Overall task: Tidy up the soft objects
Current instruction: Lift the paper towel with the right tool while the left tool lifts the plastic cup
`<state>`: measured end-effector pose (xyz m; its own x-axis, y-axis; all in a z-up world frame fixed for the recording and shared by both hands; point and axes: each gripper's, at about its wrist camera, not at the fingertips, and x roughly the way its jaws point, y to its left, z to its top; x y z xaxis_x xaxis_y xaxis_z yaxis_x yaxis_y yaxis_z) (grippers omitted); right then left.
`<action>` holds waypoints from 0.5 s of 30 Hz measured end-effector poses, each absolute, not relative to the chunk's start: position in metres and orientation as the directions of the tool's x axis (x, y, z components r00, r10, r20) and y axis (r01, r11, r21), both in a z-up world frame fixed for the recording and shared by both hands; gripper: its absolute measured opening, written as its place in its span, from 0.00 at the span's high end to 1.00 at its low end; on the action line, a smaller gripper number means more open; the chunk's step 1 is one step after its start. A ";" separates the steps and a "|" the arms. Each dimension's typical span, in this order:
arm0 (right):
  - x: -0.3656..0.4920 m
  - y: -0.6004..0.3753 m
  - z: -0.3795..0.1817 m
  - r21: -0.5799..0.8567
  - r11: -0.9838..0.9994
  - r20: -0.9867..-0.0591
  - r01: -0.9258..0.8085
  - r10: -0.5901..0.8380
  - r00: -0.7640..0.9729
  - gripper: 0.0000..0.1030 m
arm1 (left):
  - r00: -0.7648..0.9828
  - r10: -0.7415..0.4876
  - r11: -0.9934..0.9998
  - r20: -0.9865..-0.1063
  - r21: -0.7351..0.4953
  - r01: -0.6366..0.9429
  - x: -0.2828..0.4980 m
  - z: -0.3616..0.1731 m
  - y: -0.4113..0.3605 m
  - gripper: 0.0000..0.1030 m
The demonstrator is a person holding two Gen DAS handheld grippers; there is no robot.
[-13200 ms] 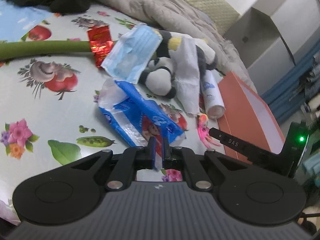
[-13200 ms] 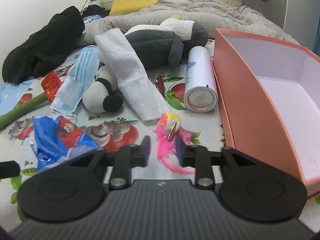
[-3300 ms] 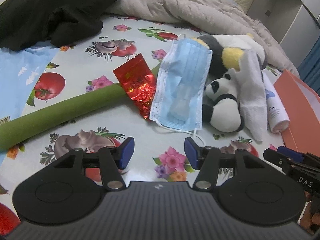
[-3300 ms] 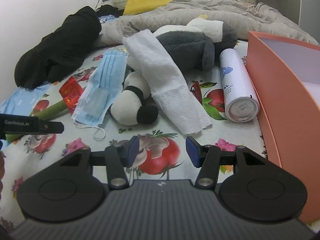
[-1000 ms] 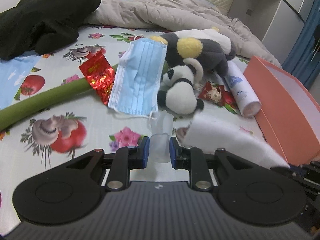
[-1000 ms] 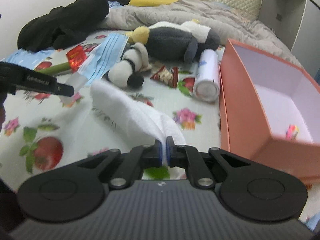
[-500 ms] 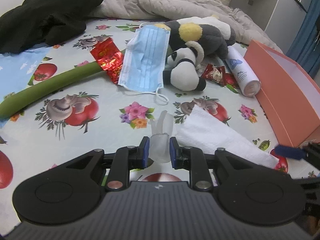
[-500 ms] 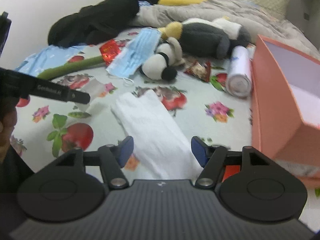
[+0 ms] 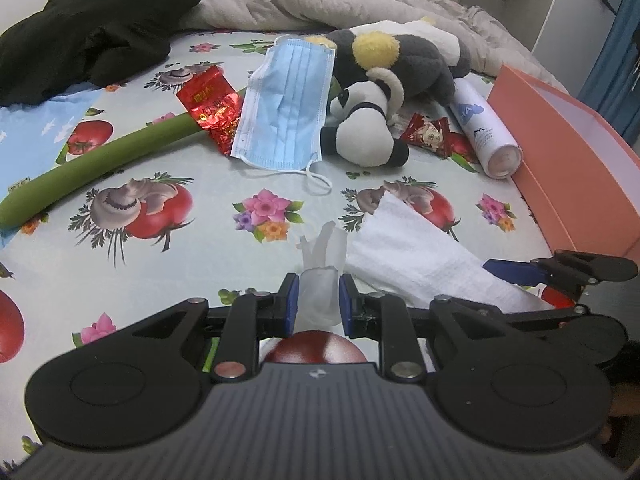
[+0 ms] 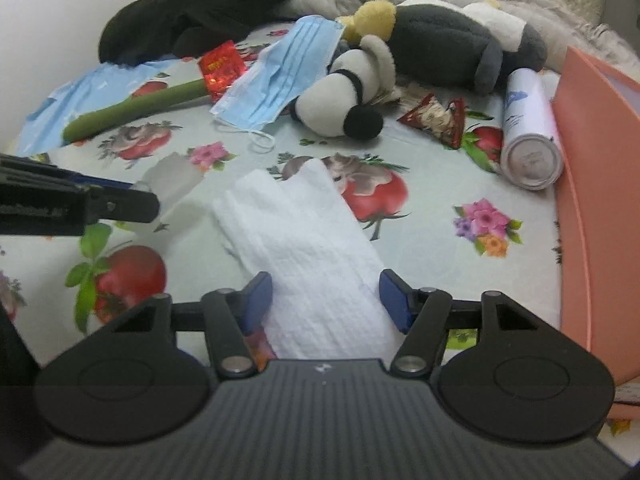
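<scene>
- Our left gripper has its 2 blue pads closed on a thin translucent plastic wrapper, which stands up between them just above the printed tablecloth.
- Our right gripper is spread wide and grips nothing; the near end of the white paper towel lies flat in the gap between its fingers, clear of both pads.
- The towel stretches away from the right claw toward the middle of the cloth, just beside the wrapper on the left claw's right.
- Farther off, a blue face mask leans against a small panda plush, with a red foil packet and a long green cucumber to the left.
- Behind the panda lies a grey and yellow plush; a red snack packet and a white spray can sit to its right.
- The orange box stands at the right edge, touching the can.
- At the back, dark clothing and a grey quilt are heaped.
</scene>
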<state>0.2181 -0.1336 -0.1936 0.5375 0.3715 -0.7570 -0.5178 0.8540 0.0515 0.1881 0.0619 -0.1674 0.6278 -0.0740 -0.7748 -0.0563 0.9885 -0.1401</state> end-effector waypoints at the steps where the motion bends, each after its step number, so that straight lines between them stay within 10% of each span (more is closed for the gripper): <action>1: 0.218 -0.134 -0.194 0.048 0.857 -0.758 -0.513 0.366 0.541 0.44 | 0.628 -0.073 0.988 -0.775 -0.141 -0.060 0.188 -0.168 0.062 0.76; 7: 0.214 -0.139 -0.191 0.014 0.866 -0.761 -0.499 0.333 0.557 0.86 | 0.625 -0.071 0.988 -0.777 -0.140 -0.061 0.188 -0.167 0.061 0.75; 15: 0.210 -0.151 -0.180 0.029 0.914 -0.749 -0.405 0.288 0.597 0.90 | 0.626 -0.075 0.988 -0.776 -0.144 -0.060 0.185 -0.153 0.056 0.75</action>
<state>0.2098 -0.1509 -0.1801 0.5966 0.2881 -0.7491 -0.4046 0.9140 0.0293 0.1850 0.0556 -0.1527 0.6257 -0.0752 -0.7764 -0.0596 0.9878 -0.1438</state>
